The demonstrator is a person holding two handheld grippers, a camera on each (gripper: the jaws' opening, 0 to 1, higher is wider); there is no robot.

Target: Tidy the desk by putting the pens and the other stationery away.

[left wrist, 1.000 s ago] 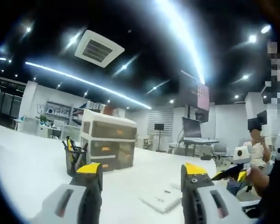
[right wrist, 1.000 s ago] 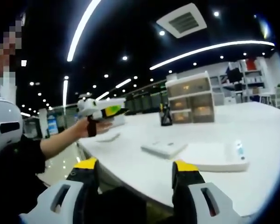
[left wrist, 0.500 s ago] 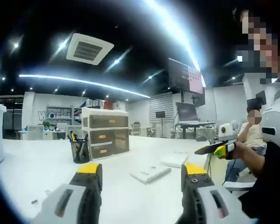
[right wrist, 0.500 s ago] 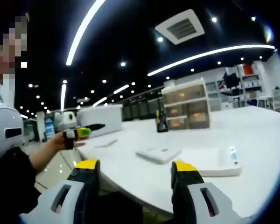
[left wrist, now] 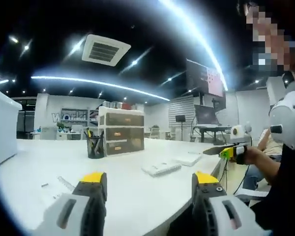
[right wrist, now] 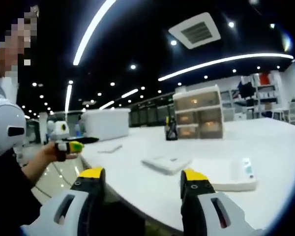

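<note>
Both grippers are hanging off the near edge of the white desk, jaws standing wide apart and holding nothing: left gripper, right gripper. The pen holder with pens is sitting far back beside the drawer unit. A flat white pad and a tray are lying mid-desk; small loose items are sitting near the left edge, too blurred to name. Risk, as a guess: reaching in low from this angle could be clipping the desk edge, or sweeping the loose bits off.
</note>
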